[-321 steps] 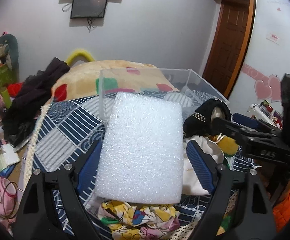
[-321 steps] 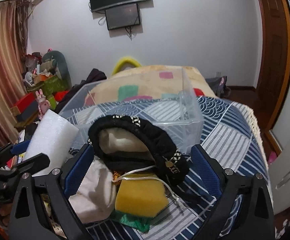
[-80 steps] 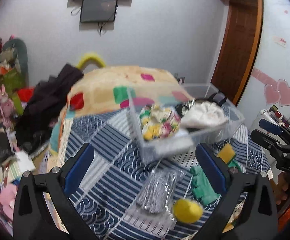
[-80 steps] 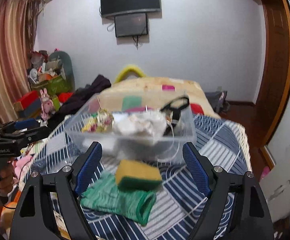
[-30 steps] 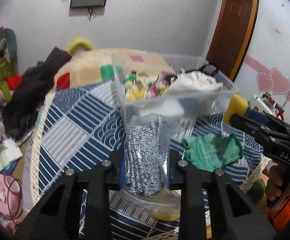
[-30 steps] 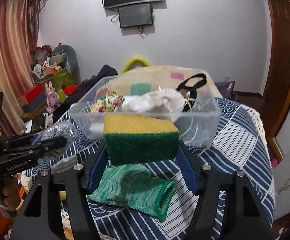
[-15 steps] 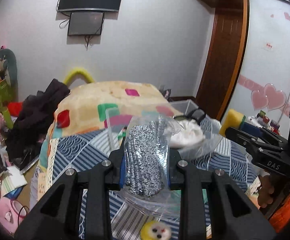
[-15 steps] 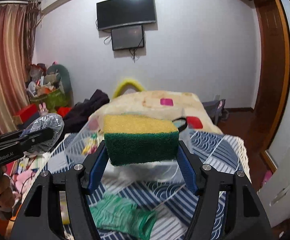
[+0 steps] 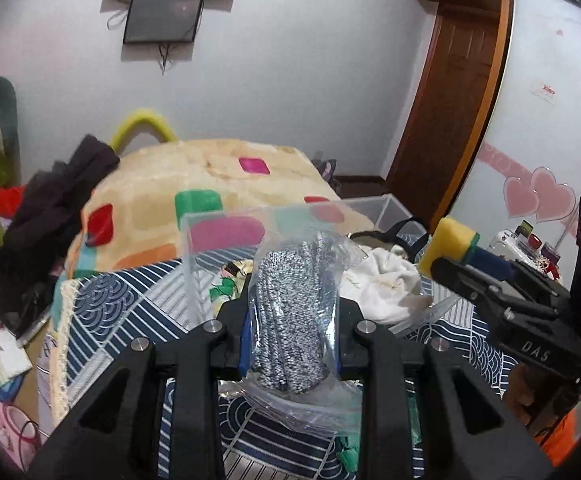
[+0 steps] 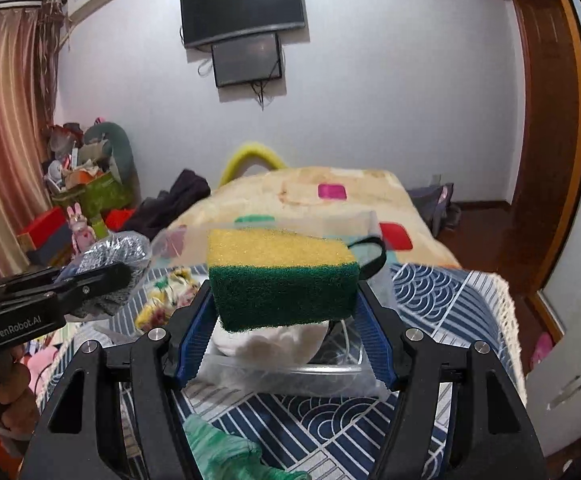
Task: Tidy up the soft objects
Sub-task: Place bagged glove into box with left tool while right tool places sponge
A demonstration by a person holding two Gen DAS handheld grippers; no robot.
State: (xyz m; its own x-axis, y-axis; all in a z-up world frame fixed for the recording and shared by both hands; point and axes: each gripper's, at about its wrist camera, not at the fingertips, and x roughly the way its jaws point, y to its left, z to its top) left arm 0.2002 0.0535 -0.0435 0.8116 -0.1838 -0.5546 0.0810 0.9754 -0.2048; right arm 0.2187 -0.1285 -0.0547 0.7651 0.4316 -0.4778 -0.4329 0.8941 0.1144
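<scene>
My left gripper [image 9: 292,320] is shut on a clear plastic bag of speckled grey cloth [image 9: 296,312], held above the near edge of the clear plastic bin [image 9: 386,208]. My right gripper [image 10: 284,308] is shut on a yellow and green sponge [image 10: 282,276], held over the bin [image 10: 290,372]. The bin holds a white cloth [image 9: 382,284], a floral cloth [image 10: 166,292] and a black strap [image 10: 370,256]. The sponge [image 9: 450,240] and right gripper also show at the right of the left wrist view. The bagged cloth [image 10: 110,264] shows at the left of the right wrist view.
The bin stands on a blue and white patterned quilt [image 9: 122,304]. A green cloth [image 10: 222,456] lies on the quilt in front of the bin. A beige blanket with coloured squares [image 9: 210,172] lies behind. Clutter fills the left side of the room [image 10: 82,184].
Both grippers have come down and forward toward the bin with their loads. The bin now sits closer under the sponge and the bag.
</scene>
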